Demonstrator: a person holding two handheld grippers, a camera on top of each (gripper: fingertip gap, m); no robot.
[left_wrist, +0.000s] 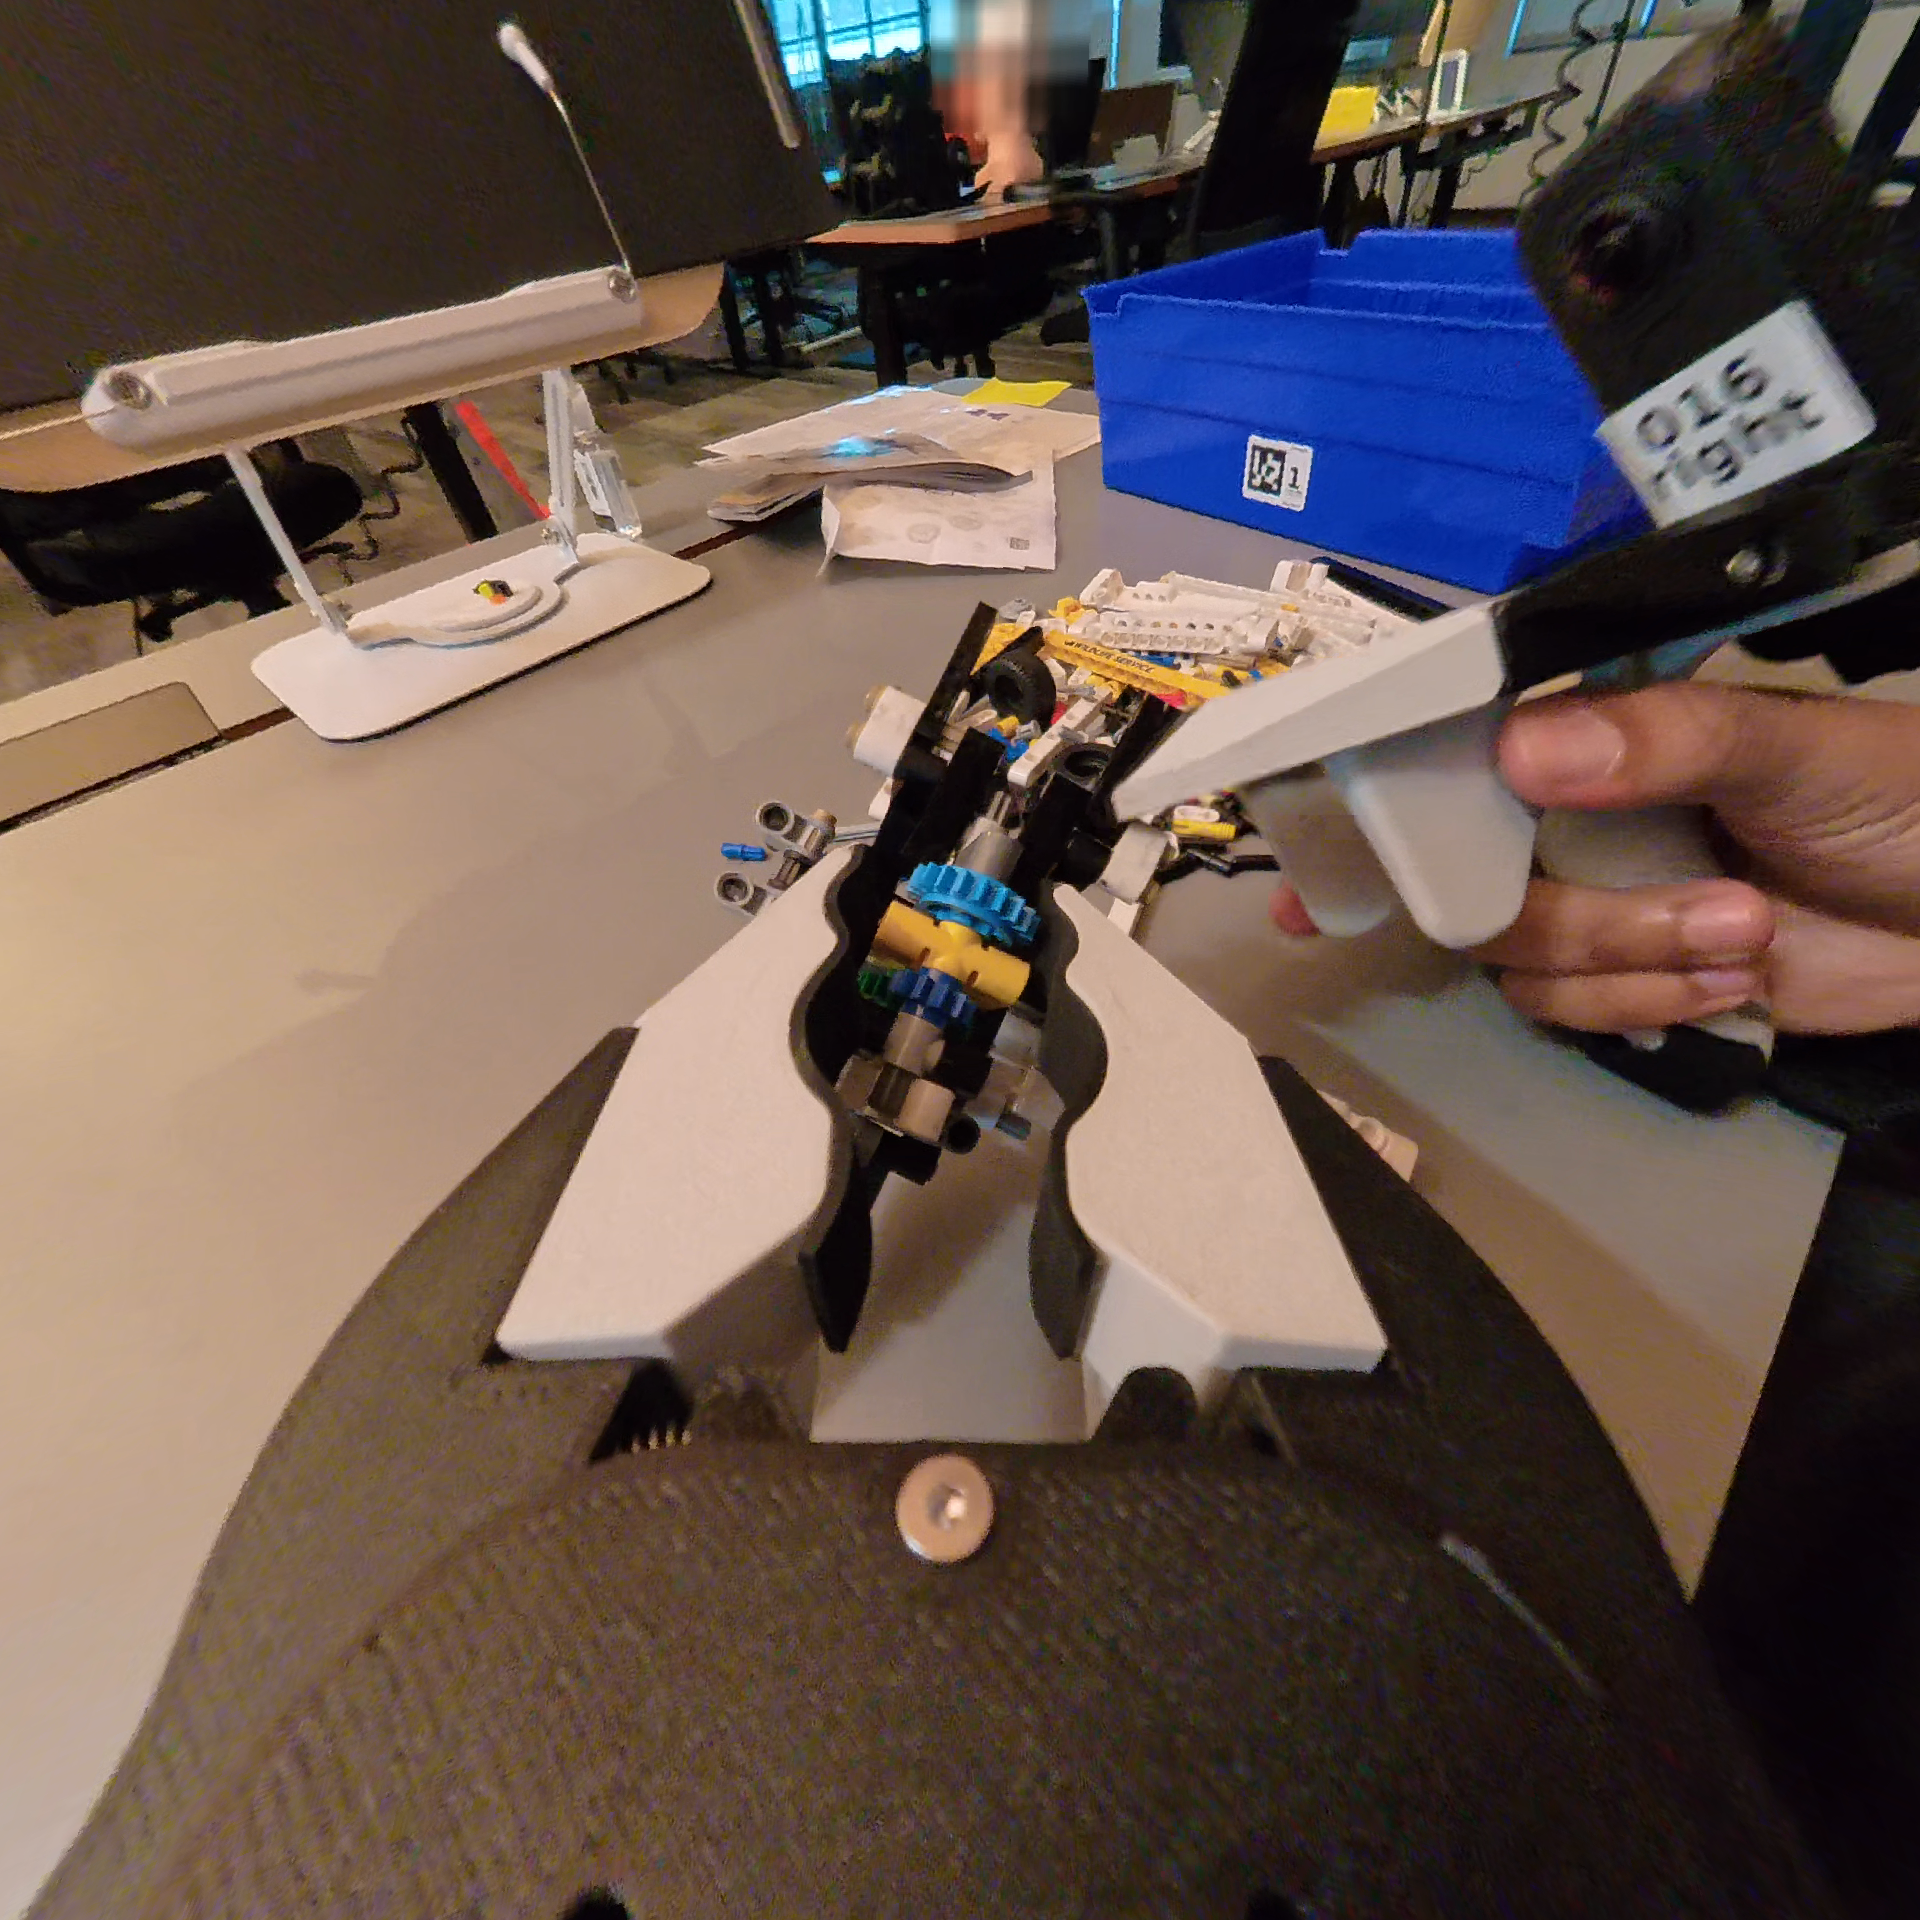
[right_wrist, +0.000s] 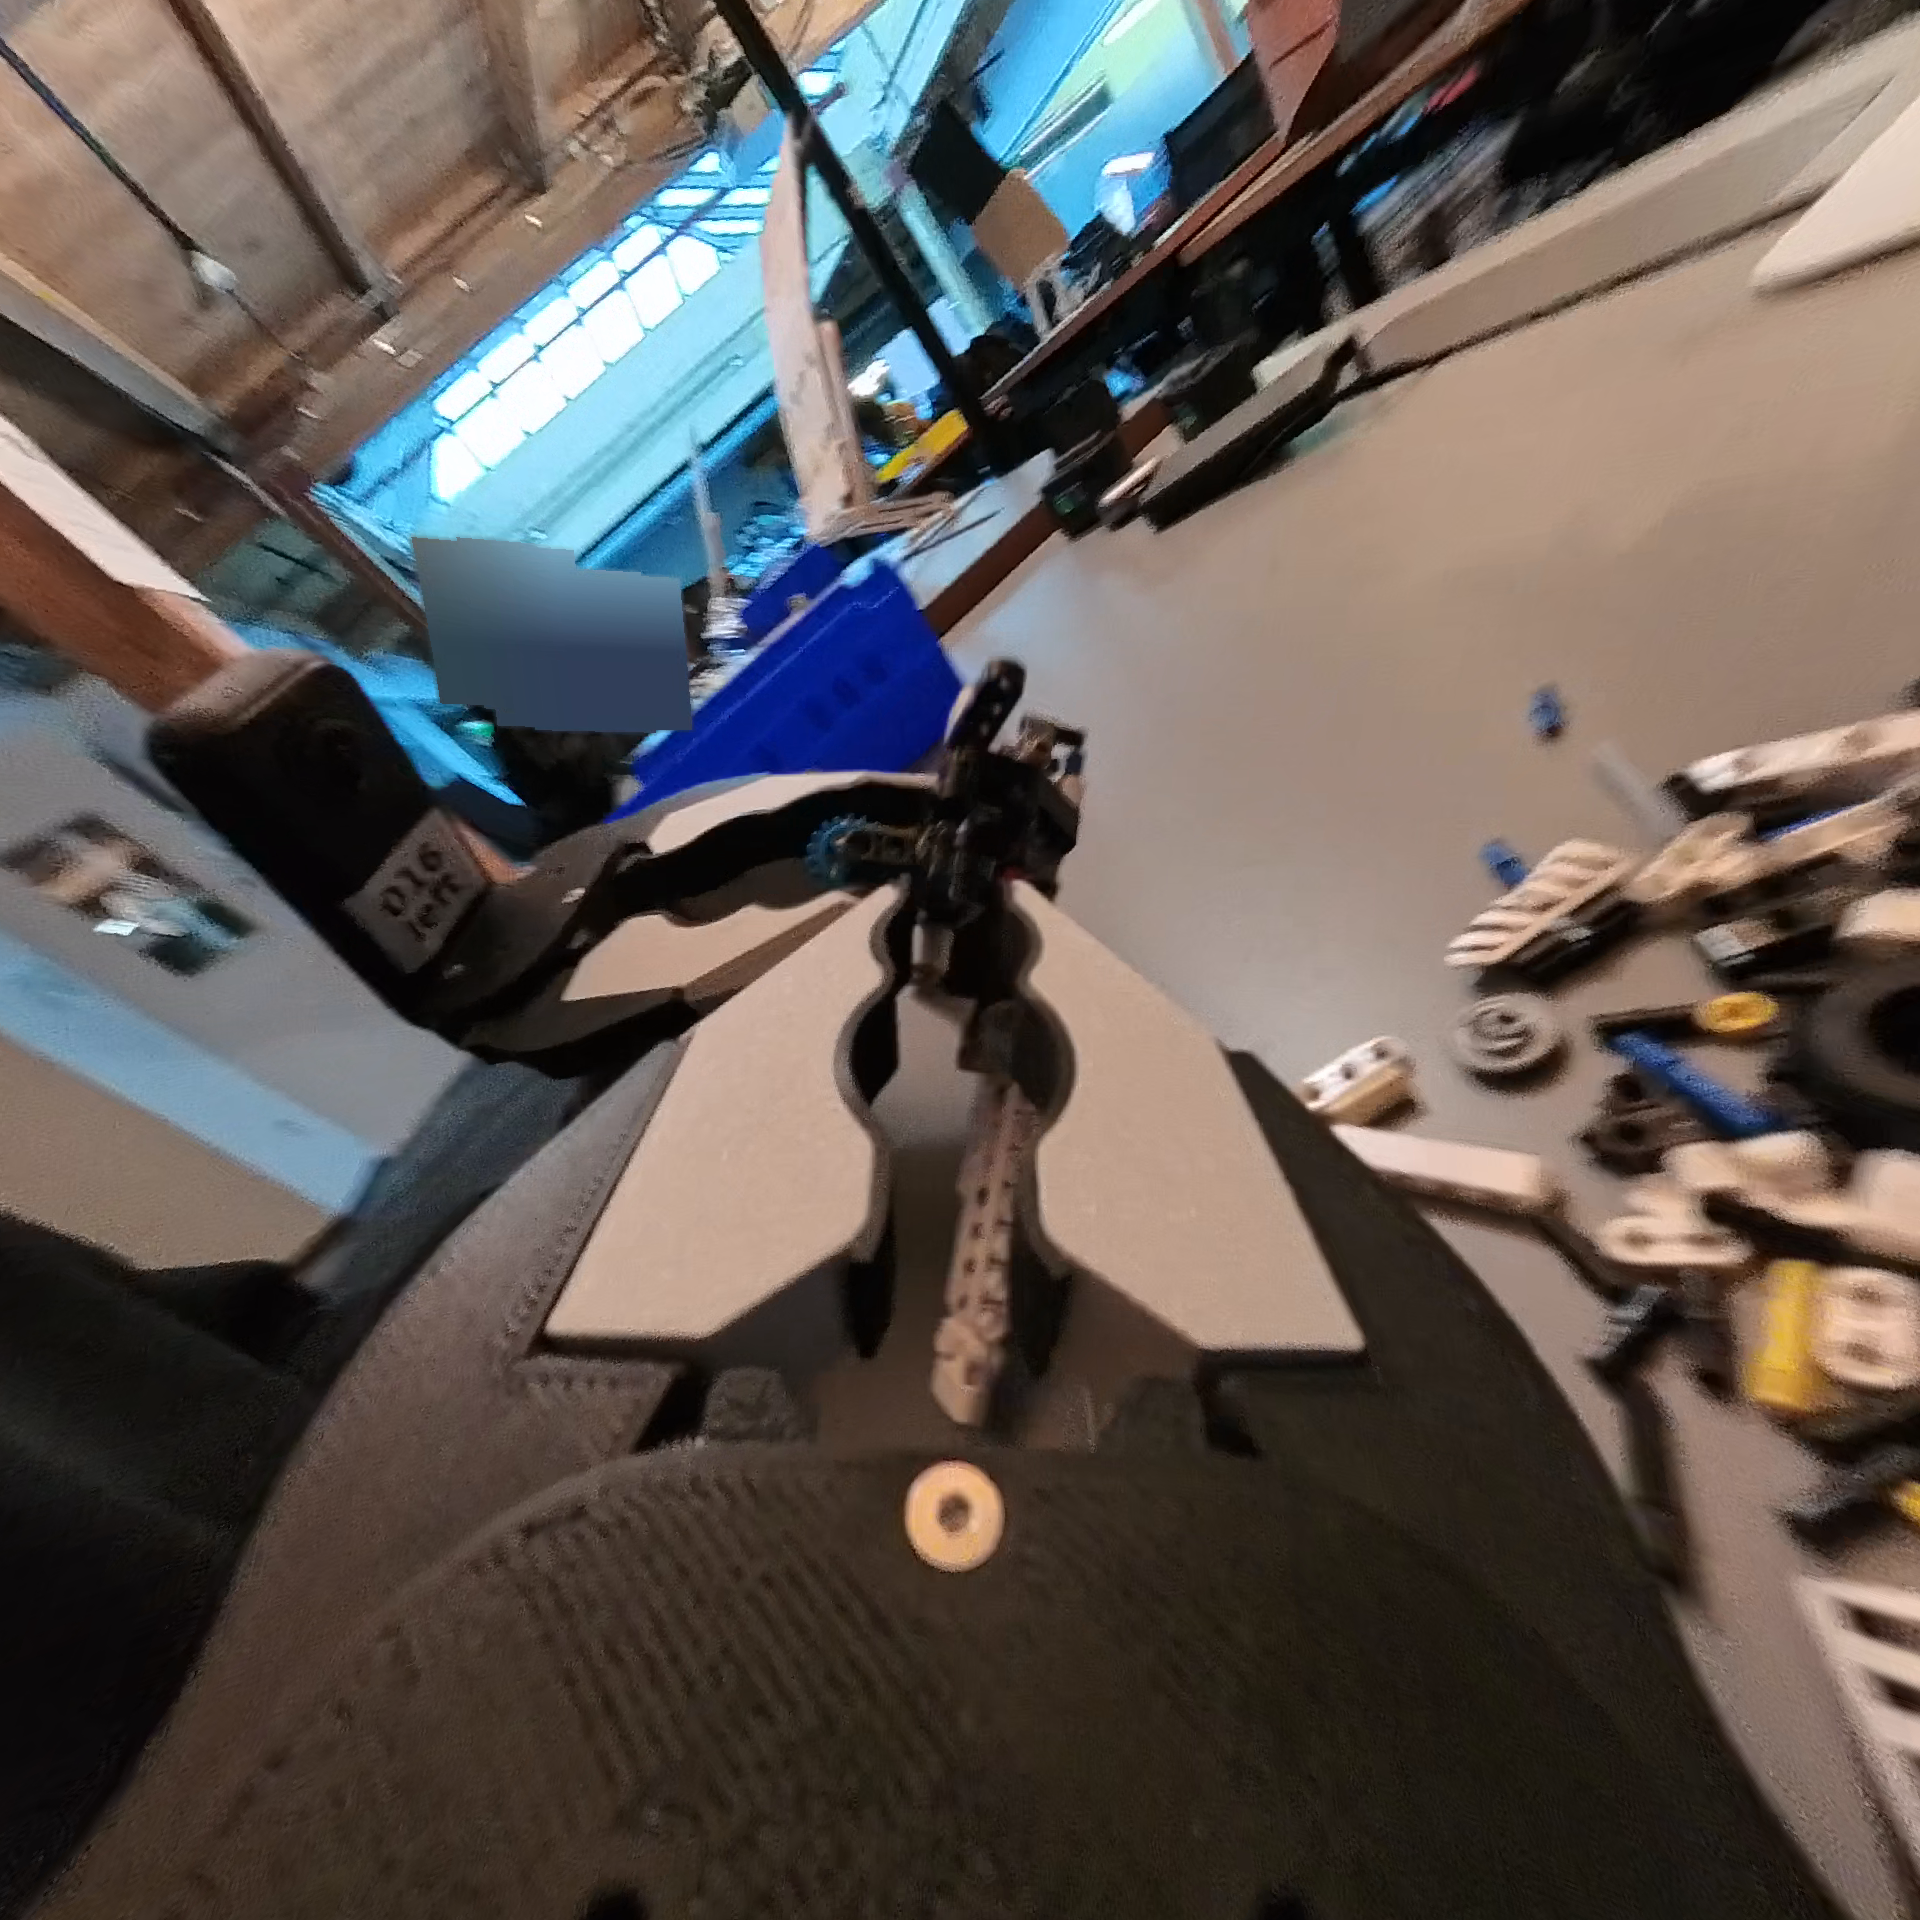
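Here my left gripper (left_wrist: 951, 925) clamps a black brick assembly (left_wrist: 966, 883) with blue gears and a yellow connector, raised above the grey table (left_wrist: 364, 987). My right gripper (right_wrist: 961, 914) comes in tilted from the assembly's right, a hand (left_wrist: 1683, 862) on its handle; its jaws stand narrow around a grey holed beam (right_wrist: 982, 1247), but I cannot tell whether they press. A loose parts pile (left_wrist: 1195, 644) lies just behind the assembly, a blue bin (left_wrist: 1351, 395) beyond; left of the assembly the table is bare.
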